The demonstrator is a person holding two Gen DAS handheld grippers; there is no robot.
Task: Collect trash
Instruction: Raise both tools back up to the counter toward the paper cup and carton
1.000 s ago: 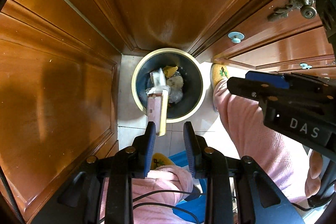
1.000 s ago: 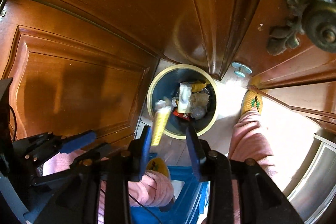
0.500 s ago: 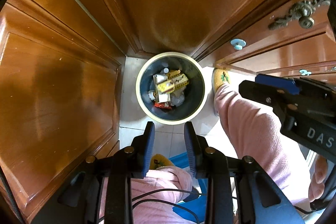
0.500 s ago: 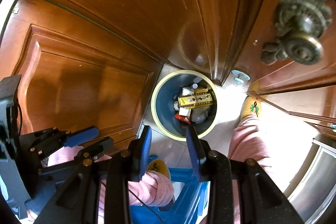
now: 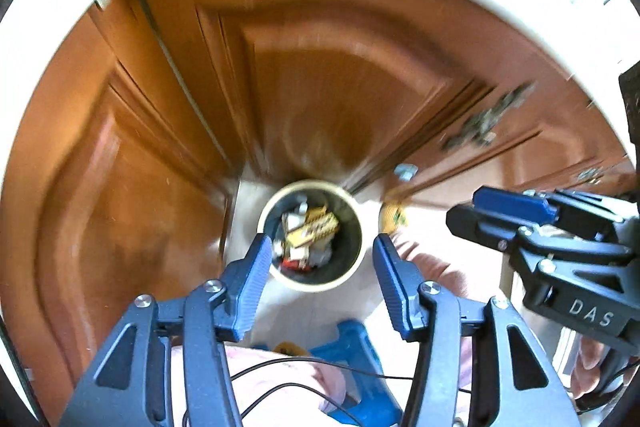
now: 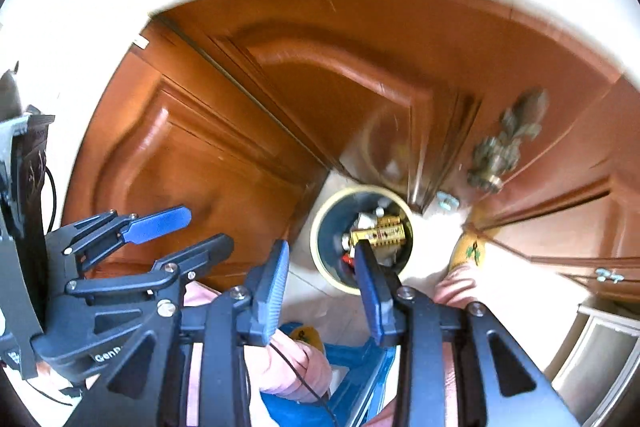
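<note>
Your left tongs [image 5: 318, 269] hang released, holding nothing, with the round dark cream-rimmed trash bin [image 5: 311, 235] far below between their tips. Your right tongs [image 6: 321, 277] gape too; there, the bin lies beyond the right tip, a yellow carton [image 5: 314, 227] topping its litter.

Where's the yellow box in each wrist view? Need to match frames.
Left wrist: yellow box lies on top of the trash in the bin, just above centre, between and beyond the open left gripper's fingers.
Right wrist: yellow box in the bin, right of centre, just above the right gripper's right finger.
Shared landmark: the brass door handle, upper right of the bin.
</note>
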